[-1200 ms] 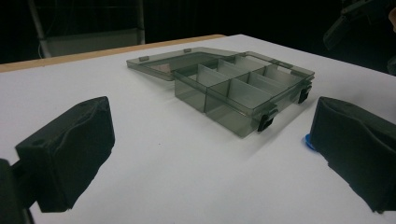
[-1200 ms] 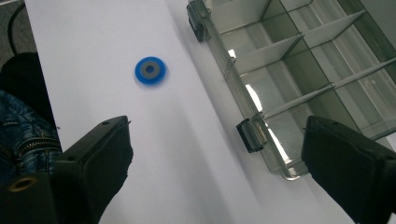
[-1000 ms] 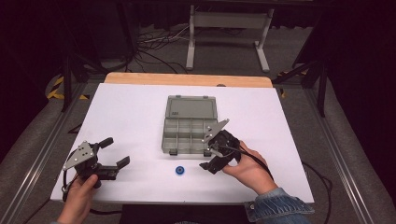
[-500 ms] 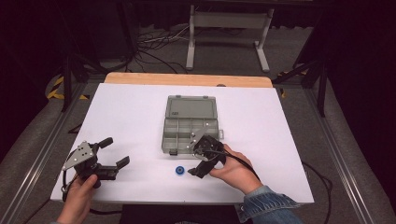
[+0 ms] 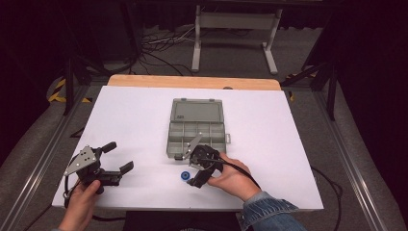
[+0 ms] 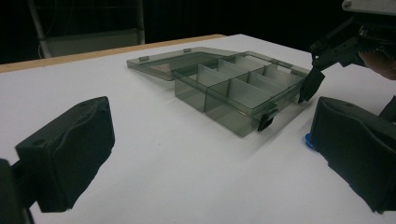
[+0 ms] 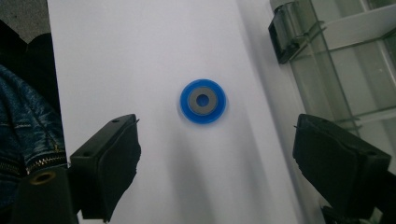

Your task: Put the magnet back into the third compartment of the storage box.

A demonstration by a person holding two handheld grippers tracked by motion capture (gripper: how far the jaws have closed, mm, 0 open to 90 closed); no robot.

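Item: small blue plastic ring w/ grey centre [image 7: 203, 101], flat on the white tabletop [image 5: 288, 144], just in front of the box's near edge, touching neither.
Container: smoky-grey clear plastic compartment box [image 5: 197, 137], lid laid back flat away from the person, compartments look empty (far ones hard to tell).
Right gripper [image 5: 198, 179]: released, jaws spread wide, nothing held; aimed down at the ring, which sits between the jaws in the right gripper view.
Change: a sec ago this gripper hung by the box's right front corner; since then it swung left and down to just beside the ring.
Meaning: approach to pick seems nearly done; prob next is lower, close on ring, then carry to a compartment.
Left gripper [image 5: 117, 169]: released, empty, parked at the table's left front, unmoved.
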